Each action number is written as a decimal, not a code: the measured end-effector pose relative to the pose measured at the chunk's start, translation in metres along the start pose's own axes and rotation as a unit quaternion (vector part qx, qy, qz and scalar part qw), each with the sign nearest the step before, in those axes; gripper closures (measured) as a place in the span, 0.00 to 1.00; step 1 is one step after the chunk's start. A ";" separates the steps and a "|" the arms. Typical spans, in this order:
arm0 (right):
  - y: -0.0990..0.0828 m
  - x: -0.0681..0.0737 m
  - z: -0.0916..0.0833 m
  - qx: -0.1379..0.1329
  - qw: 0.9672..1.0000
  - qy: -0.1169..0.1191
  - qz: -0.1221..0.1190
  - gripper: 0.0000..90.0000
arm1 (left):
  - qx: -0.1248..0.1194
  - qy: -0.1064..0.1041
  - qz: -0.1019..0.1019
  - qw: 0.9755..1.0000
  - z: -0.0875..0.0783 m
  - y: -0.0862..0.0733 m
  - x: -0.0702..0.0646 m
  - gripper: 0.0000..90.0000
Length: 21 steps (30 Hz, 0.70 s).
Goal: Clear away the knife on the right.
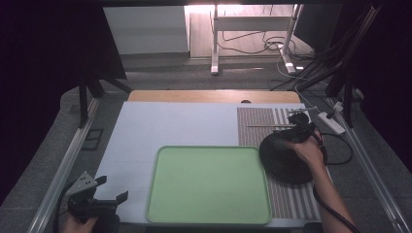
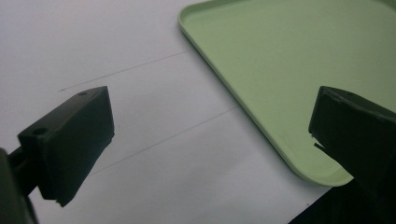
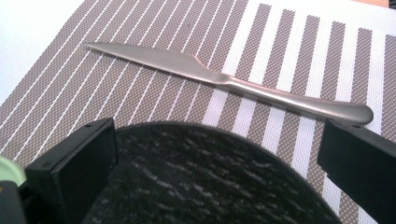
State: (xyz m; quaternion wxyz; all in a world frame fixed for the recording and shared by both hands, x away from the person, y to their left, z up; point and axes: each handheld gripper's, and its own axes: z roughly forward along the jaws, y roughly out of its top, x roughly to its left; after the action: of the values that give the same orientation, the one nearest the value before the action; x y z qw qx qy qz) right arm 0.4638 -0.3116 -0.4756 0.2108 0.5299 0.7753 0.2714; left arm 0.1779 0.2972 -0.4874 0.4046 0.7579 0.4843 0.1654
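The desk (image 1: 136,131) has a white top. A green tray (image 1: 209,184) lies flat near its front edge, in the middle. A striped mat (image 1: 257,128) lies on the right side, touching the tray's right edge.

A black plate (image 1: 282,160) sits on the mat, just beside the tray. A silver knife (image 3: 224,79) lies flat on the mat behind the plate, a little apart from it, with its blade pointing left in the high view.

The right tool (image 1: 303,128) is over the far rim of the plate, near the knife's handle. Its jaws are wide apart and hold nothing.

The left tool (image 1: 109,189) is at the front left of the desk, just beside the tray's corner. Its jaws are wide apart too, with nothing between them.
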 end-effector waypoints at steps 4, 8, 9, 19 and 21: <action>0.004 -0.003 0.003 0.000 1.000 -0.001 0.002 0.00 | -0.001 0.001 0.000 1.000 0.000 0.000 0.000 0.02; 0.010 -0.008 0.009 0.004 1.000 -0.005 0.007 0.00 | -0.003 0.003 -0.002 1.000 -0.001 0.000 0.000 0.02; 0.011 -0.009 0.010 0.005 1.000 -0.005 0.006 0.00 | -0.005 0.004 -0.003 1.000 -0.001 0.000 0.000 0.02; 0.022 -0.022 0.018 0.009 1.000 -0.017 0.008 0.15 | -0.008 -0.001 -0.007 1.000 -0.002 -0.001 0.002 0.03; 0.024 -0.025 0.020 0.011 1.000 -0.020 0.006 0.21 | -0.008 0.000 -0.008 1.000 -0.002 -0.001 0.002 0.03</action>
State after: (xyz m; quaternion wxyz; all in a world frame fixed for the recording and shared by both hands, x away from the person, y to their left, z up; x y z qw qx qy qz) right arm 0.5013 -0.3243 -0.4745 0.2187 0.5424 0.7706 0.2531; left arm 0.1767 0.2996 -0.4870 0.4119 0.7509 0.4888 0.1657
